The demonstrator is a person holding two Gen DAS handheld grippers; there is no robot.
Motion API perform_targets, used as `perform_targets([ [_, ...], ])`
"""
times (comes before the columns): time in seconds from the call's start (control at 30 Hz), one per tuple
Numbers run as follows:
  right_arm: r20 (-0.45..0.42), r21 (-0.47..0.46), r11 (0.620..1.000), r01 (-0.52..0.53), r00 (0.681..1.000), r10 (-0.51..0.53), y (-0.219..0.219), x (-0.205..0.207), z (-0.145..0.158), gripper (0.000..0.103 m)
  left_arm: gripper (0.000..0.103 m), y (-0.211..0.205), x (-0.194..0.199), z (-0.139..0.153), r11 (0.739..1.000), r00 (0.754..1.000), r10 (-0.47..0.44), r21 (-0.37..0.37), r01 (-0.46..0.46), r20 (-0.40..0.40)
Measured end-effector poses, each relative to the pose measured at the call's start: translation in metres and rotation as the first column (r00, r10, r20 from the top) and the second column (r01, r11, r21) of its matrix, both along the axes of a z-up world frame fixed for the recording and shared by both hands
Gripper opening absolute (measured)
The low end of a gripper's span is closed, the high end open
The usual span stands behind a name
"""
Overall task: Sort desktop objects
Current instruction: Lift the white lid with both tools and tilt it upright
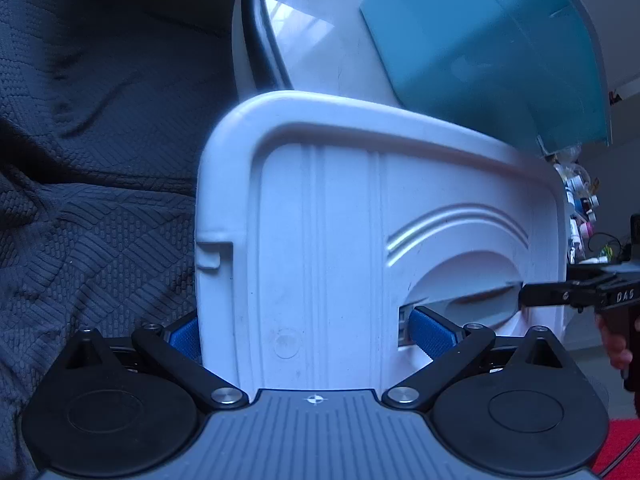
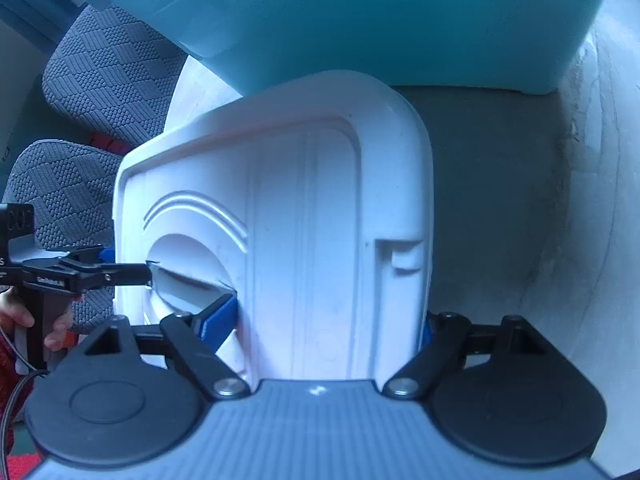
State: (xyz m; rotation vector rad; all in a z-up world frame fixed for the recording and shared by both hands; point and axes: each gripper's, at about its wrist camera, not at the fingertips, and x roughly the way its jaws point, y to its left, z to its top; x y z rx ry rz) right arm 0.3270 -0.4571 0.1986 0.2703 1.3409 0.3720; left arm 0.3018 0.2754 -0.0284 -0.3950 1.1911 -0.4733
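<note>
White lid [image 1: 340, 240] between both grippers' blue pads (teal bin [image 1: 480, 52] behind)

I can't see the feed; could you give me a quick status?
Both grippers, left and right, shut on white lid. Teal bin close ahead.

lid [image 1: 360, 220] sits dead centre between the jaws, box [image 1: 488, 48] behind it at one o'clock, cushion [image 1: 88, 160] at nine.
</note>
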Motion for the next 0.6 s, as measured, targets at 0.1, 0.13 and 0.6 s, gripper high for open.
perform_targets([
  [0.1,-0.017,0.046,0.999,0.019,1.0,-0.018,-0.029,-0.006,0.008,0.084,0.102,-0.005,0.0,0.015,1.0,1.0,-0.015,0.026,0.014,0.008],
  [0.13,-0.023,0.059,0.998,0.023,1.0,-0.022,-0.039,-0.008,0.011,0.084,0.102,-0.008,0.001,0.019,0.999,1.0,-0.024,0.036,0.024,0.002],
  [0.6,-0.016,0.124,0.99,0.06,0.998,-0.059,-0.065,-0.051,0.011,0.084,0.102,-0.058,-0.013,0.037,0.99,0.998,-0.056,0.13,0.053,0.022],
])
